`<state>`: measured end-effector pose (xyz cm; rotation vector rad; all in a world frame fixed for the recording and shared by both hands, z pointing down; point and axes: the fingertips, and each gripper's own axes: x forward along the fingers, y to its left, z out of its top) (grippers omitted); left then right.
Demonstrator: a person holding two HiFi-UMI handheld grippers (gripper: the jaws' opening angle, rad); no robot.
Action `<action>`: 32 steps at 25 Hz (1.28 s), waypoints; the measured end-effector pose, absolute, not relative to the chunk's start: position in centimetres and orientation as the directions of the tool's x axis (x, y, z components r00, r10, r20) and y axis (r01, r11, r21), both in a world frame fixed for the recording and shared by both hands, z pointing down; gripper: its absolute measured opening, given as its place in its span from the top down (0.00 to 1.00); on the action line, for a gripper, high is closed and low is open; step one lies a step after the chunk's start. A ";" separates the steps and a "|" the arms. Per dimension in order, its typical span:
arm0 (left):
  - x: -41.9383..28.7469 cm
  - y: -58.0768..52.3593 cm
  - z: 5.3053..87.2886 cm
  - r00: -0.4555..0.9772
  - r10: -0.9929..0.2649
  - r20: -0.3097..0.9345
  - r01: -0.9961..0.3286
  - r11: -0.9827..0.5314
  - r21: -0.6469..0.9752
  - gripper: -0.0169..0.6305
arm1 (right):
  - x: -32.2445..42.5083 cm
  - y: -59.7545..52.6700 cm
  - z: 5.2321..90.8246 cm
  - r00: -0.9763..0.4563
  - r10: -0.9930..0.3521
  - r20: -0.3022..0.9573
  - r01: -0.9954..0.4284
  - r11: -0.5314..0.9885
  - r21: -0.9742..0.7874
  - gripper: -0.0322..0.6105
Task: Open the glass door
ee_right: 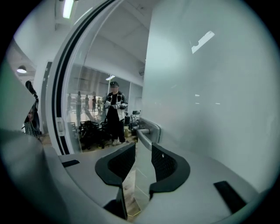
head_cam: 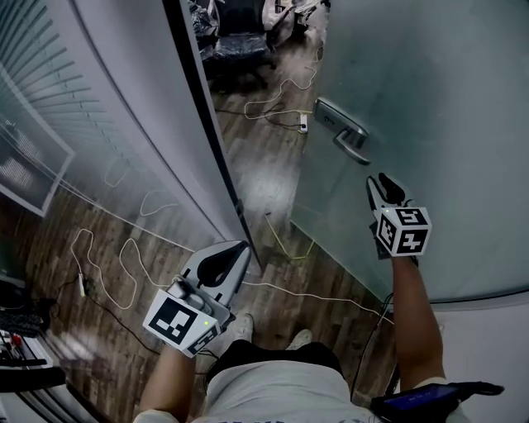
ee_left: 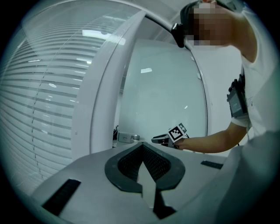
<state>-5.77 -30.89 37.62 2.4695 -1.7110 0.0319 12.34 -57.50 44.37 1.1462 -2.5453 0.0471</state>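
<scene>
Where head view looks down: one glass door (head_cam: 446,99) at right, ajar; its one lever handle (head_cam: 354,149) lies level along pane, free end toward right gripper (head_cam: 382,183). Left gripper view: left gripper (ee_left: 142,145) clenched, empty. Right gripper view: jaws parted, handle just ahead, untouched.

Dim, bluish light throughout. A ceiling lamp (ee_right: 68,8) glows at eleven o'clock in the right gripper view; reflections streak the glass door (ee_right: 210,96). Both gripper views bulge, darkening to black at corners.
</scene>
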 end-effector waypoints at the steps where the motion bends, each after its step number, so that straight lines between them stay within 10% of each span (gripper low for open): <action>1: -5.7 -30.9 37.4 0.368 -0.925 0.091 -0.928 -0.359 0.101 0.98 | 12.5 -56.4 43.6 -0.618 -0.723 0.310 -0.731 0.673 0.112 0.77; 7: -5.4 -30.3 36.6 0.451 -0.890 0.066 -0.891 -0.447 0.076 0.98 | 13.8 -49.7 39.3 -0.619 -0.760 0.197 -0.754 0.646 0.124 0.95; 32: -5.3 -21.9 31.5 0.587 -0.810 -0.011 -0.809 -0.587 0.036 0.98 | 16.6 -24.9 29.5 -0.576 -0.817 -0.027 -0.816 0.573 0.069 0.95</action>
